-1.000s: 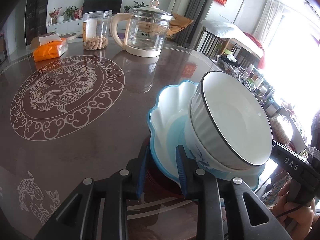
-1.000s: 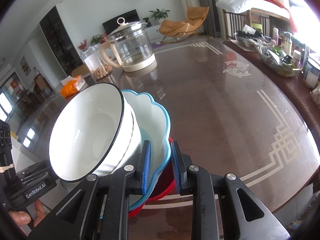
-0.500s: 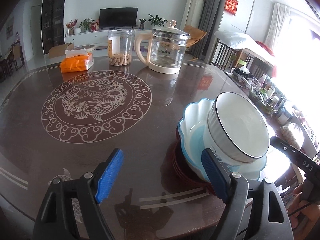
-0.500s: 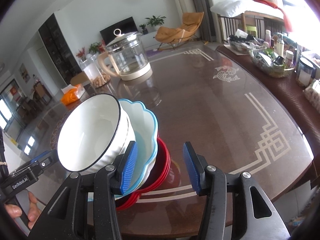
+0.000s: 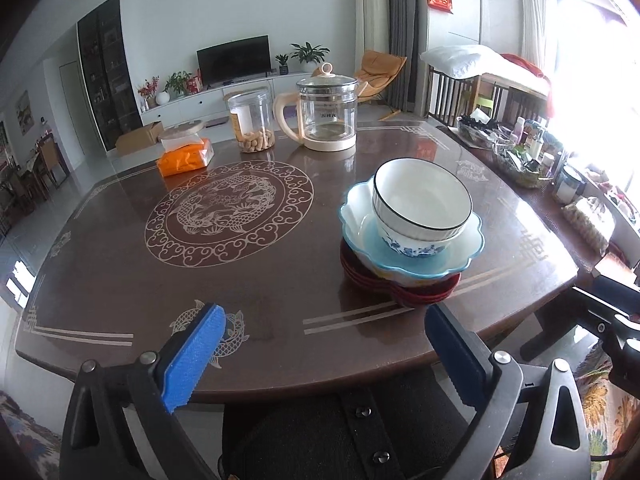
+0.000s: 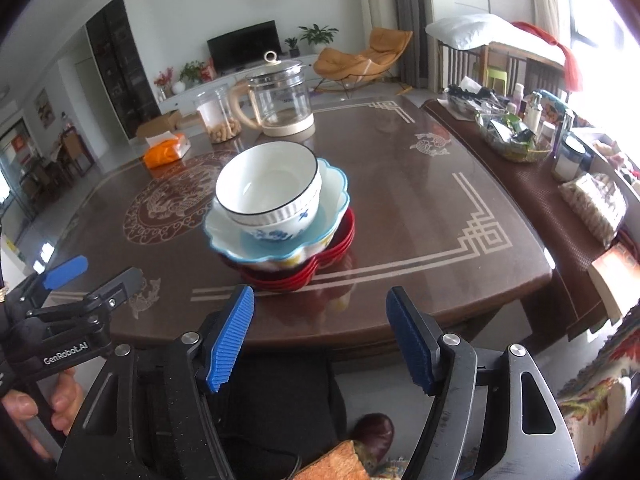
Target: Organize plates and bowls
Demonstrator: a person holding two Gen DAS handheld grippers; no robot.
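Note:
A stack of dishes stands on the brown table near its front edge. On top is a white bowl with a black rim [image 5: 421, 200] [image 6: 269, 181]. It sits in a blue-flowered white bowl [image 5: 412, 245] [image 6: 280, 229], inside a scalloped light-blue bowl [image 5: 412, 258] [image 6: 276, 248], over red plates [image 5: 400, 290] [image 6: 308, 274]. My left gripper [image 5: 320, 354] hangs back from the stack, its jaws opening wide with nothing between them. My right gripper [image 6: 320, 338] is also drawn back off the table edge, its jaws opening and empty.
At the table's far side stand a glass kettle [image 5: 326, 114], a jar of peanuts [image 5: 252, 122] and an orange tissue pack [image 5: 184, 158]. A cluttered side table [image 6: 532, 136] runs along the right. A hand [image 6: 36, 404] holds the left tool.
Both grippers let go of the stack's rim, opened wide and pulled back and up from the table. The stack stays where it was set.

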